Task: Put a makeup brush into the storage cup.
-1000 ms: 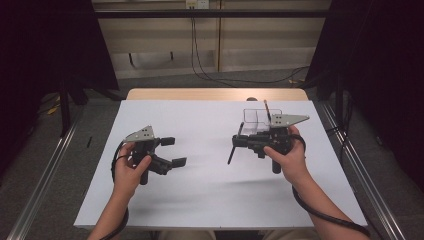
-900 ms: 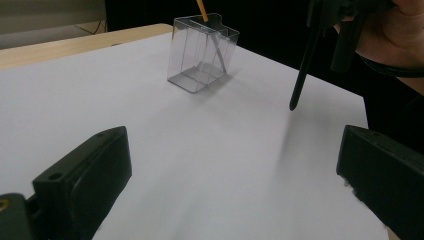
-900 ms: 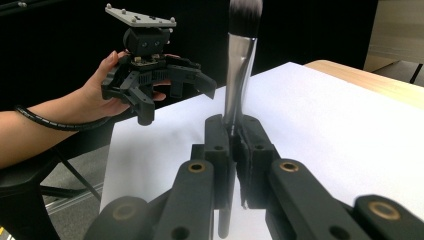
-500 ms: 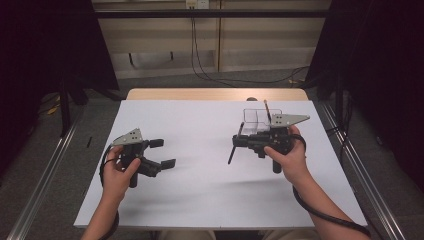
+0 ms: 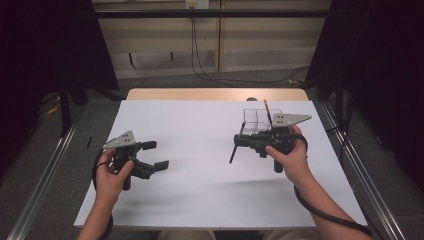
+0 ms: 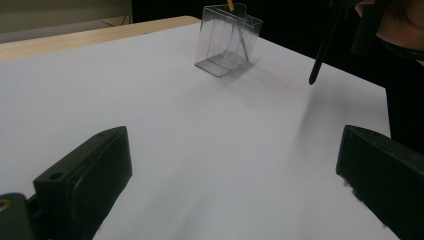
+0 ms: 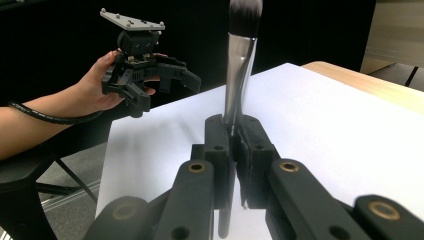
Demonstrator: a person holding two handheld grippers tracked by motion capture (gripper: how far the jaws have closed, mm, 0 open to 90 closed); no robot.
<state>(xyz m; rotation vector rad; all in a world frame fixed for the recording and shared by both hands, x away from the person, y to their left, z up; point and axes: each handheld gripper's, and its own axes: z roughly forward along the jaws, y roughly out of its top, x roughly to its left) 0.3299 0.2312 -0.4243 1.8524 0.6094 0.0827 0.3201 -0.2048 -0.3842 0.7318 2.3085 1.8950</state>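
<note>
- Right gripper [image 5: 239,142]: jaws clamped tight on a makeup brush [image 7: 239,75], gripping the handle about midway. In the right gripper view the bristle end sticks up past the jaws and the handle tail runs down below them.
- From the high view the brush [image 5: 233,150] hangs below the gripper, slanting down towards the counter [image 5: 200,130]; I can't tell whether the tip touches the surface.
- Key relation: the clear organizer box [image 5: 256,121] sits just beyond my right gripper, towards the counter's far right corner. A thin stick-like item [image 5: 267,112] with an orange tip already stands in it, leaning.
- My right hand is by far the nearer one; my guess is the brush goes into that box, so its long axis needs to be tipped roughly upright and lifted over the rim.
- Left gripper [image 5: 150,156]: jaws wide apart, nothing between them. It sits near the counter's left edge, well apart from the box.
- Materials: the box is thin transparent plastic with inner dividers, light, likely to slide or tip if knocked. The brush has a slim dark handle, a shiny metal ferrule and soft dark bristles.
- The counter is covered by a smooth white sheet, with bare wood showing along the far edge.
- Risk, as I judge it: catching the box wall or the leaning stick on the way in.
</note>
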